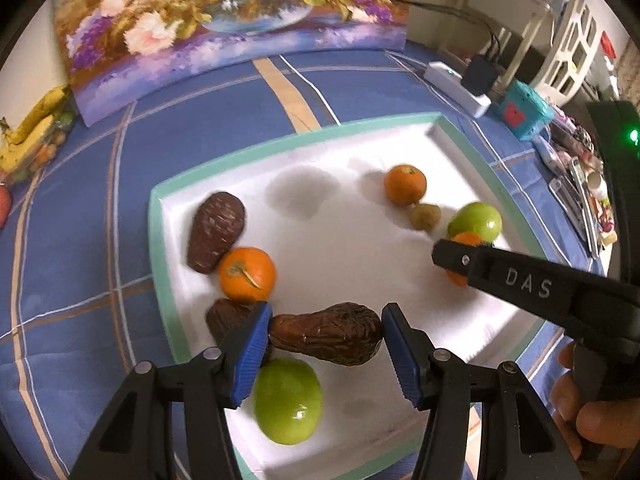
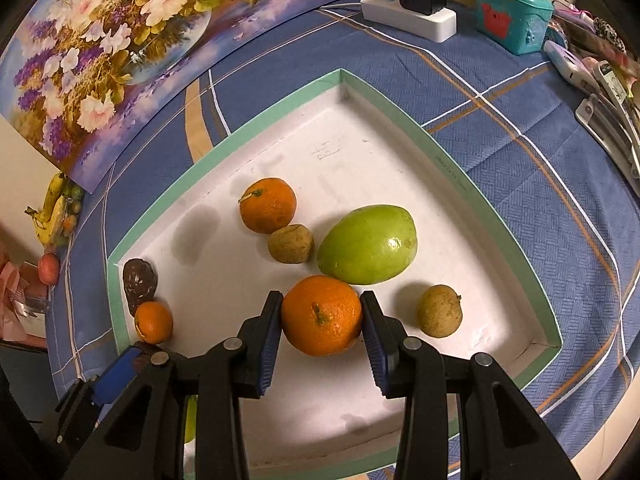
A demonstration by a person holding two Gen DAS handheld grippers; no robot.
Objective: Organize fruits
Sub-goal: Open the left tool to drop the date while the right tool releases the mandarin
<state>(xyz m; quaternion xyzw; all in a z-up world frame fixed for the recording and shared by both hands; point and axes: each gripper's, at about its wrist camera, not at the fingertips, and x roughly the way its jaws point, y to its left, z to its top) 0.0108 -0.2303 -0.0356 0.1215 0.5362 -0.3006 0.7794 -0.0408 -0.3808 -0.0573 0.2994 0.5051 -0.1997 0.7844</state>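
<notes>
Orange and brown fruit gripped over a white tray (image 2: 500,216)

Right gripper (image 2: 322,320) fingers press a tangerine (image 2: 322,314) beside the green mango (image 2: 368,244); left gripper (image 1: 326,330) fingers clamp a wrinkled brown fruit (image 1: 326,334) near the front edge.

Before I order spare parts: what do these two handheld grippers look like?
Both match: black plastic frames with triangular cut-outs and silver pivot pins, carrying ribbed blue pads. The right gripper bears raised letters "DAS" on its side, and a green light glows on its body. A bare hand holds it; no sleeve shows.
</notes>
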